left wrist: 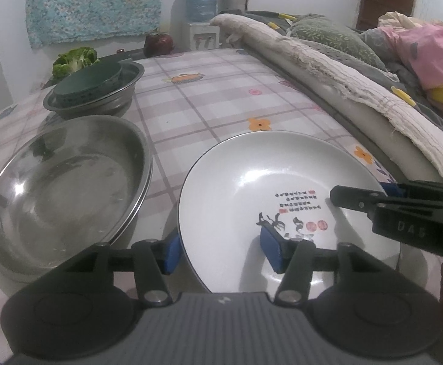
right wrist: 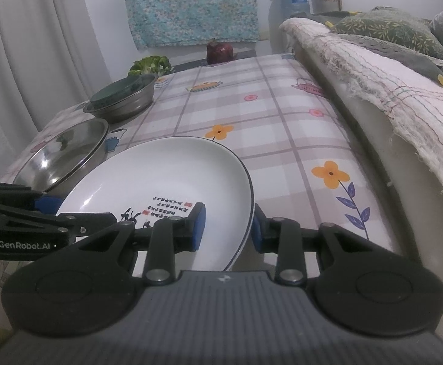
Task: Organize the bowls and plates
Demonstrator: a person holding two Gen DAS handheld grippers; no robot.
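Observation:
A white plate (left wrist: 251,182) (right wrist: 172,176) with black writing lies near the table's front edge, its near side lifted a little. My left gripper (left wrist: 221,252) straddles its left rim with a wide gap, one blue pad inside and one outside, neither pressing; it shows from the side as well (right wrist: 78,210). My right gripper (right wrist: 228,228) (left wrist: 373,194) is shut on the plate's right rim. To the left sits an empty steel basin (left wrist: 63,188) (right wrist: 63,155). Farther back a second steel basin (left wrist: 99,103) (right wrist: 124,103) holds a dark green dish (left wrist: 87,80) (right wrist: 121,89).
A checked flowered tablecloth (left wrist: 206,106) covers the table. Broccoli (left wrist: 75,59) and a dark red object (left wrist: 158,44) lie at the far end. A bed edge draped in frayed cloth (left wrist: 327,70) runs along the right side. Curtains (right wrist: 23,45) hang on the left.

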